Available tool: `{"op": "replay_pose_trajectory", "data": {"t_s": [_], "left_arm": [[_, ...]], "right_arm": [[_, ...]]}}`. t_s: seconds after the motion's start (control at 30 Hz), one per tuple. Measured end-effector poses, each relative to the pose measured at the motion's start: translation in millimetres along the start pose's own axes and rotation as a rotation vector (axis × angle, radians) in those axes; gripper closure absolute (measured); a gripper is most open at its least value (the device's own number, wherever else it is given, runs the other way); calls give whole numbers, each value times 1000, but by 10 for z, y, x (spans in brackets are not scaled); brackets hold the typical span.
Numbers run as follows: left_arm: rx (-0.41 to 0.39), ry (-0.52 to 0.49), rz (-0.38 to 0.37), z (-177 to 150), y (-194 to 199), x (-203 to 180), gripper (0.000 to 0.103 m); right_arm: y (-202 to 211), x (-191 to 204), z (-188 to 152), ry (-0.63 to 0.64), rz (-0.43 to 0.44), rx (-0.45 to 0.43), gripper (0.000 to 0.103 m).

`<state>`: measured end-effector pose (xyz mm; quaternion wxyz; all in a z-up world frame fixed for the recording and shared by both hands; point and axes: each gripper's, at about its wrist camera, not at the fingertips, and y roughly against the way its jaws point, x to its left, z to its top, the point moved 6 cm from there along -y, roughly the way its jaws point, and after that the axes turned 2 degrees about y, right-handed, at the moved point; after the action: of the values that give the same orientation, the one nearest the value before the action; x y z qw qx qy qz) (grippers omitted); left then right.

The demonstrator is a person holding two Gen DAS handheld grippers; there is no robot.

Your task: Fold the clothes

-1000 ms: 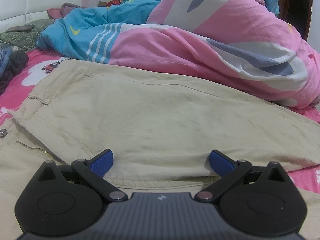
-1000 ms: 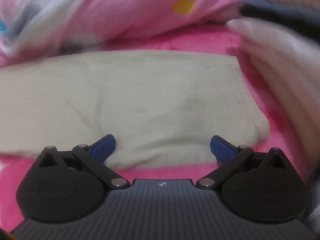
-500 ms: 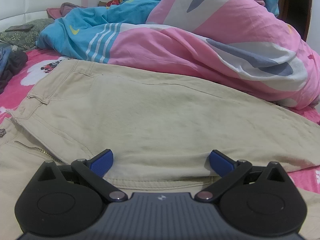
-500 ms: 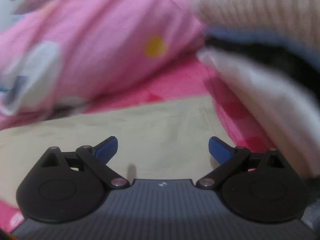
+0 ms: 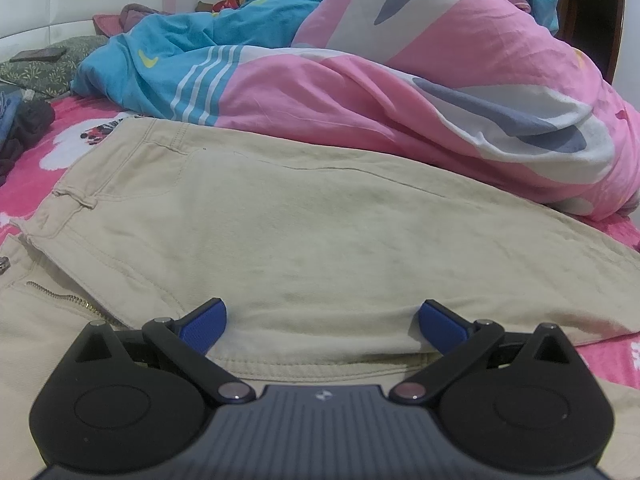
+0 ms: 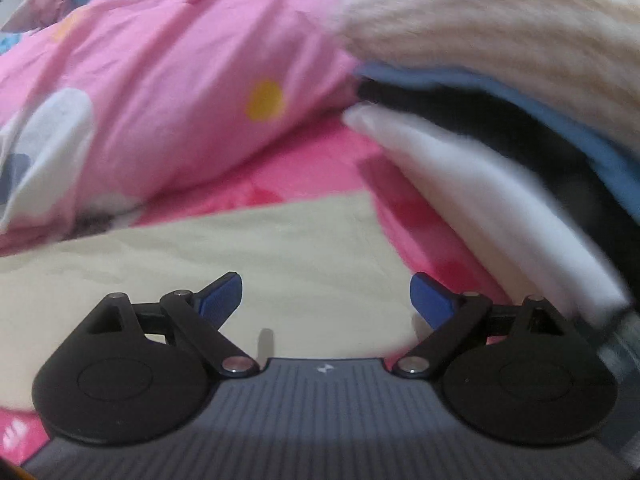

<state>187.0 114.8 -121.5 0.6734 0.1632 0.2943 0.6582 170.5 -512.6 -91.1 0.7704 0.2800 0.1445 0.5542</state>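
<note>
Lying flat across a pink printed bedsheet (image 5: 28, 168), a pair of beige cotton trousers (image 5: 320, 232) waits folded leg-on-leg, the waistband and brass zip at your left, the hem (image 6: 320, 216) at your right. Your left gripper (image 5: 322, 322) hovers over the near seam, its blue pads spread wide and empty. Your right gripper (image 6: 326, 296), its jaws having just been closing slightly yet still standing wide, holds nothing above the hem end. The risk, as judged: the soft, limp weave could slip or bunch if you pinch one layer only, leaving the fold skewed. A puffy pink, white and blue quilt (image 5: 400, 92) crowds the far edge, and a stack of folded garments (image 6: 500, 128) sits near the hem, ready to snag a swinging leg.
</note>
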Motion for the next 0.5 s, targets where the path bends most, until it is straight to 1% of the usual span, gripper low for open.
{"op": "replay_pose_trajectory", "data": {"t_s": [0.13, 0.23, 0.3, 0.33, 0.37, 0.43, 0.5], "left_arm": [[0, 2, -13, -1, 15, 13, 0], [-1, 1, -21, -4, 21, 23, 0], [-1, -1, -22, -4, 19, 24, 0], [-1, -2, -20, -4, 16, 23, 0], [-1, -4, -19, -3, 12, 20, 0], [0, -7, -14, -1, 6, 14, 0], [1, -7, -14, 2, 5, 13, 0]], "right_arm": [[-362, 354, 142, 26, 43, 32, 12], [-729, 487, 246, 7, 21, 88, 12], [-977, 465, 311, -26, -35, 134, 12], [-1099, 423, 342, -41, -72, 154, 8], [-1191, 386, 378, -44, -107, 162, 2], [-1305, 317, 460, -60, -168, 170, 1], [-1351, 268, 531, -92, -206, 175, 3]]}}
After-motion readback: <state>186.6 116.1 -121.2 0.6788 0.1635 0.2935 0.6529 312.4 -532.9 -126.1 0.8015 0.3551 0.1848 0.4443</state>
